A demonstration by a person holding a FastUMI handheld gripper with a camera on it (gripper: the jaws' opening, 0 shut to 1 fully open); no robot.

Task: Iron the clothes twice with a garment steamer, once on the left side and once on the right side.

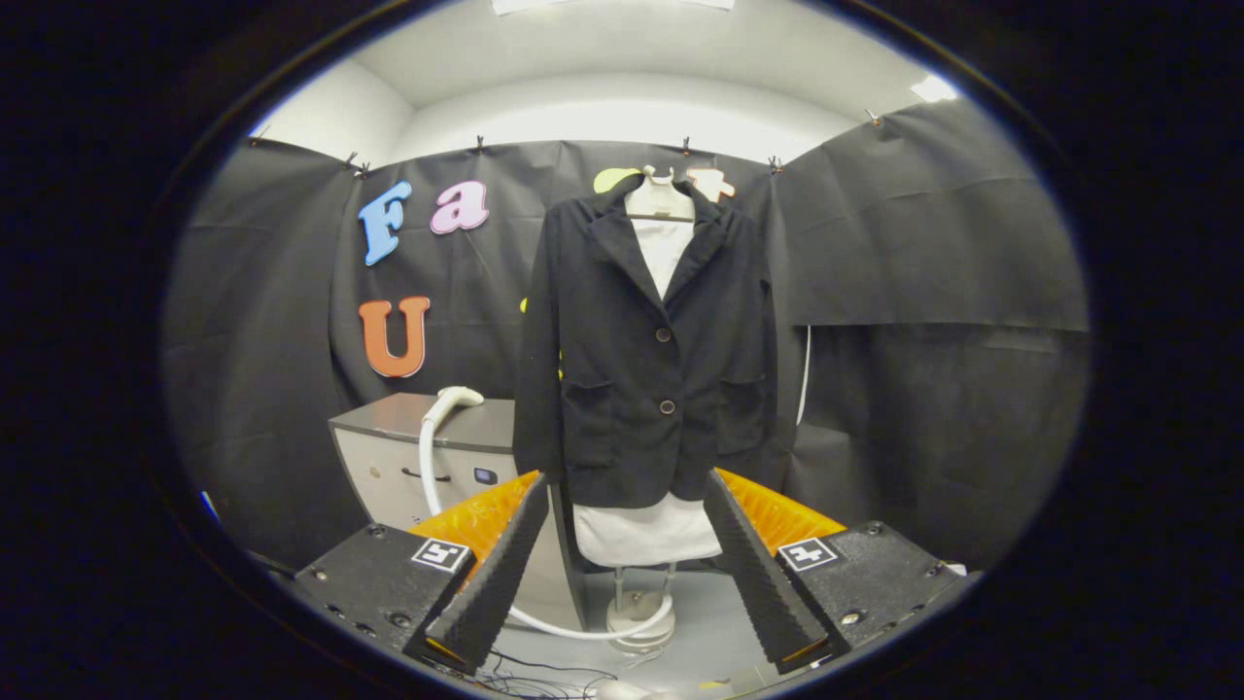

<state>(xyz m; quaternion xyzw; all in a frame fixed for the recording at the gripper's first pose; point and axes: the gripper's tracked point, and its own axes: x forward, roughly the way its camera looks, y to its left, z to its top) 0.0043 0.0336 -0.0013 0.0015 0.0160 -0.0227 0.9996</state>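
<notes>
One jacket on one mannequin, one steamer head, one gripper with fingers spread.

Item 1: dark jacket (646,360), one, centre of the frame beyond the fingers, hanging upright on a white mannequin (661,209); long axis vertical, front turned toward the camera, two buttons (664,335) visible down the front, closed. Item 2: garment steamer (452,401), one white head with one hose (544,622), resting on a grey cabinet (418,457) at centre left, just beside the jacket's sleeve; head seems to point toward the jacket, though it is small and hard to judge; hose drops vertically, then curls round the stand base (637,617). Item 3: gripper (632,569), lower centre, two fingers wide apart, holding nothing, framing the mannequin's lower hem.
</notes>
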